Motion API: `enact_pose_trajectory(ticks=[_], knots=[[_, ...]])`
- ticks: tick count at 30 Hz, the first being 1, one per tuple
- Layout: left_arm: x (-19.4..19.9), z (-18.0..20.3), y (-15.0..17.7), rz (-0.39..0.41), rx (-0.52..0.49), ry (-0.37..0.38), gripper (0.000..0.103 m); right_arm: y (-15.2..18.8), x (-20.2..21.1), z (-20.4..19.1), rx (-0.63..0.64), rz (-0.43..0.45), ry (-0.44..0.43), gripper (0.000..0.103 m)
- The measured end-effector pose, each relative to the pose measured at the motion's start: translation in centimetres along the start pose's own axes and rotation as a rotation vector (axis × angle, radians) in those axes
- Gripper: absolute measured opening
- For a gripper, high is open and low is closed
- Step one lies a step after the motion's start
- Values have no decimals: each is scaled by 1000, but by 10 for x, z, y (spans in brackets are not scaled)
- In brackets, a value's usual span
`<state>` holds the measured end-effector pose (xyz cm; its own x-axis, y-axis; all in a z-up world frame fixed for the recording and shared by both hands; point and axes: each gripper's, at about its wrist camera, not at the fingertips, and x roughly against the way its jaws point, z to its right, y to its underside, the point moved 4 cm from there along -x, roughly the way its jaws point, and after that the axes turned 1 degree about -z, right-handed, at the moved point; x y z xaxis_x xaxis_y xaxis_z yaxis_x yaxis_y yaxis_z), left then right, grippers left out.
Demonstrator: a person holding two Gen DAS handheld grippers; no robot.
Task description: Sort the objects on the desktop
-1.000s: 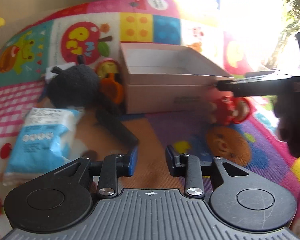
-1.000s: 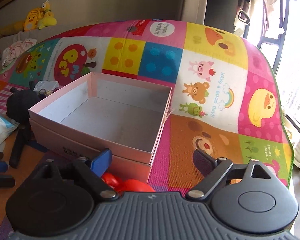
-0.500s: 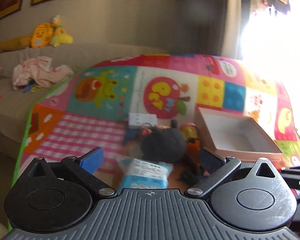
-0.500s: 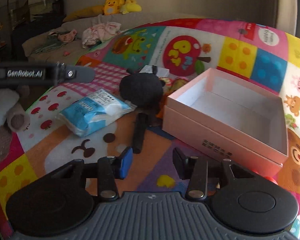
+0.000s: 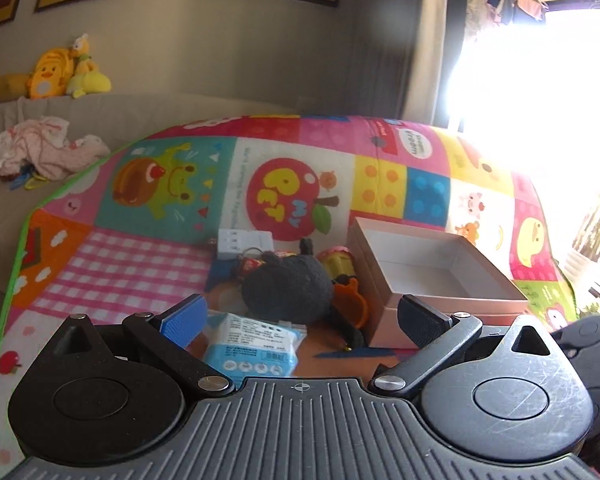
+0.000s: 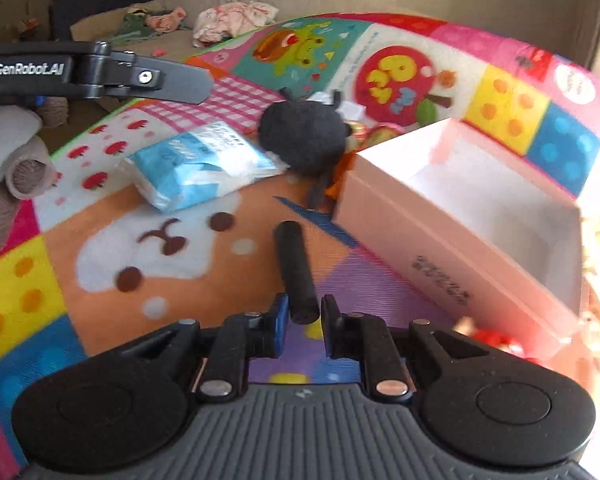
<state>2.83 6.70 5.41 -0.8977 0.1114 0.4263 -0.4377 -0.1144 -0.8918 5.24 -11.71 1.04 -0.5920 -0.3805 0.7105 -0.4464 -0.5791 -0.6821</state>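
Black stick point(image 6: 295, 271) lies on the colourful play mat point(image 6: 100, 272), on the orange and purple squares, just in front of the pink box point(image 6: 452, 240). Its near end sits between the fingers of the right gripper point(image 6: 303, 322), which are drawn close together around it; the blue pads seem to press on its sides, though the picture is a little blurred there. The far end of the stick points toward the black plush toy point(image 6: 304, 140).

The pink box is open and its inside shows only white walls and floor. A red toy point(image 6: 496, 340) peeks out beside its near corner. To the left of the plush toy lies a blue and white tissue pack point(image 6: 196, 168).

The left gripper point(image 5: 300, 320) is held above the mat with its fingers spread wide, and nothing is between them. From its view, the tissue pack point(image 5: 256, 344) is just below, the plush toy point(image 5: 288, 288) is behind it, and the box point(image 5: 432, 272) stands to the right. A white adapter point(image 5: 244, 242) and a yellow jar point(image 5: 338, 264) lie near the plush toy.
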Motion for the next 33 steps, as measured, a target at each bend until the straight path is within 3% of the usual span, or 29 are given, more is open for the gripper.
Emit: enact_pose_trajectory(ticks=[2,4,7,12,16,18,20,22,24,28,33], knots=[[-4,13,6,-23,-37,44,103,4,13,17,-13,29,103,26],[-9,25,13,-51,-77,71,103,4,29,42,-98,70,121,42],[-21,42,26,-115,-124,94,103,1,38,76,-220,96,134,43],[-31,68,48,-184,-198,146,103,6,18,120,-405,42,112,41],[-39,80,52,-198,-238,162,103,13,11,138,-408,53,284,41],[-49,85,52,-205,-248,156,103,18,16,144,-451,66,265,43],[-63,92,53,-210,-272,158,103,23,28,144,-467,100,244,55],[-81,98,55,-226,-314,140,103,28,40,139,-459,128,267,78],[-97,100,59,-246,-350,107,103,35,49,133,-449,136,265,85],[-106,100,57,-287,-307,140,103,39,55,134,-448,147,265,88],[-98,111,66,-324,-310,201,103,20,28,169,-589,182,224,92]])
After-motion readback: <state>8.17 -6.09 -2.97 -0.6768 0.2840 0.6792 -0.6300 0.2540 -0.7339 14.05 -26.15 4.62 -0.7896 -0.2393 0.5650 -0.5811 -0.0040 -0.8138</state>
